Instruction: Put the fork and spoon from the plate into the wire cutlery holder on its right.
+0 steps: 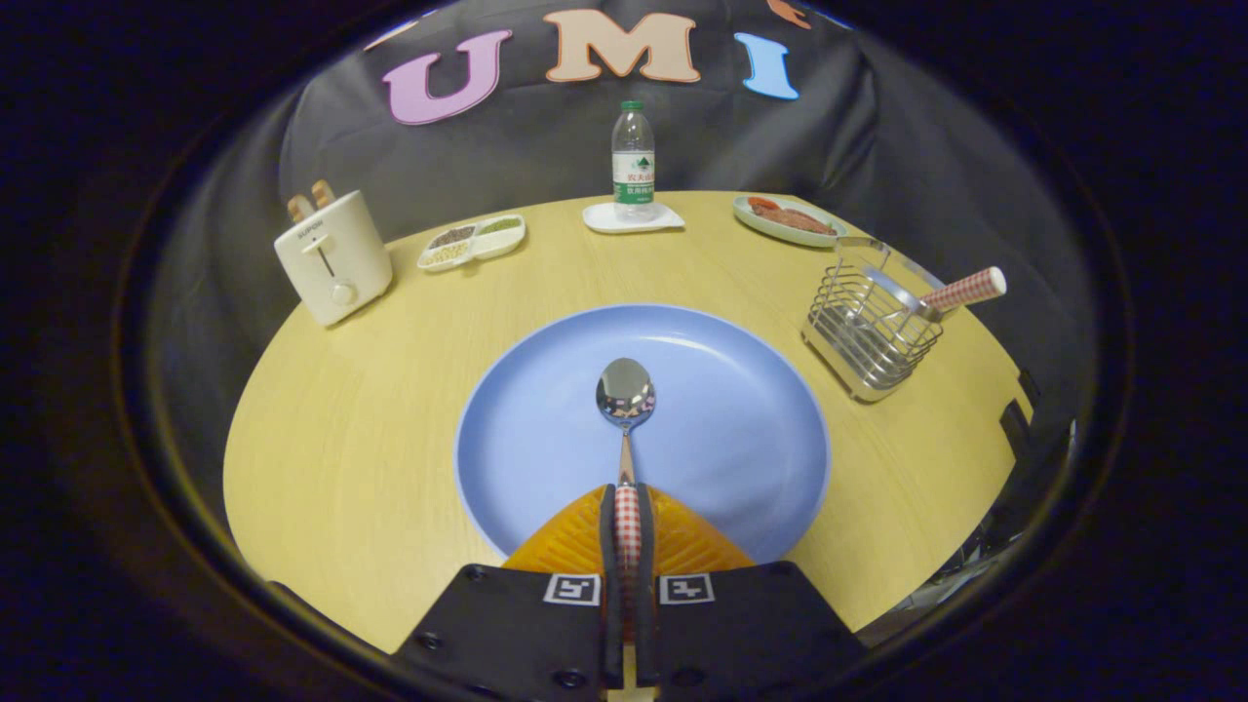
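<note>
The gripper (627,531) has its 2 fingers closed on the checkered handle of the spoon (626,395), whose bowl points forward over the middle of the blue plate (741,458). I cannot tell if the spoon is lifted or touching the plate. The wire cutlery holder (871,327) stands to the right of the plate, a little apart from it, and already holds 1 checkered-handled utensil (965,290), probably the fork. So about half is done; the spoon remains to be carried there.

One spoon (625,395), one fork (960,291), two plates (546,409) (780,229), one bottle (633,161)
</note>
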Demonstrator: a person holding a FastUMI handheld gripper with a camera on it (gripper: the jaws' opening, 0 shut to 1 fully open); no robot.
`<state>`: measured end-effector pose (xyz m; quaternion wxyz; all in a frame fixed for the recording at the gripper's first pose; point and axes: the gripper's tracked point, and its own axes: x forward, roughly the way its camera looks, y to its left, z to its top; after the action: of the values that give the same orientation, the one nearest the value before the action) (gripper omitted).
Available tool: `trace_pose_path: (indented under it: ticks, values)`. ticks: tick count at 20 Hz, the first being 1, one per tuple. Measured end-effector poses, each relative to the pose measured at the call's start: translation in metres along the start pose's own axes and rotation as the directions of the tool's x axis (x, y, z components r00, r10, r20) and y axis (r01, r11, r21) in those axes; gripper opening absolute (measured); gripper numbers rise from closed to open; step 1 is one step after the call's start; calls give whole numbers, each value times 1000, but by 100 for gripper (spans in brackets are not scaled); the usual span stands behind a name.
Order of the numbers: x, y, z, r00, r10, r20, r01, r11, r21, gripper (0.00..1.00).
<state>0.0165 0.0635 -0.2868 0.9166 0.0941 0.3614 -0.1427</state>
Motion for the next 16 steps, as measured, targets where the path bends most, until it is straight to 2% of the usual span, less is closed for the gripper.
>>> trace_pose_path:
  ticks: [4, 8, 11, 16]
  values:
    - [-17, -8, 17, 999, -29, -40, 28, 999, -27, 8]
    - [-49, -21, 34, 989, -83, -123, 84, 996, 10, 8]
    - [-73, -38, 55, 971, -136, -196, 151, 986, 64, 8]
    - [-103, -77, 101, 922, -217, -319, 277, 948, 158, 8]
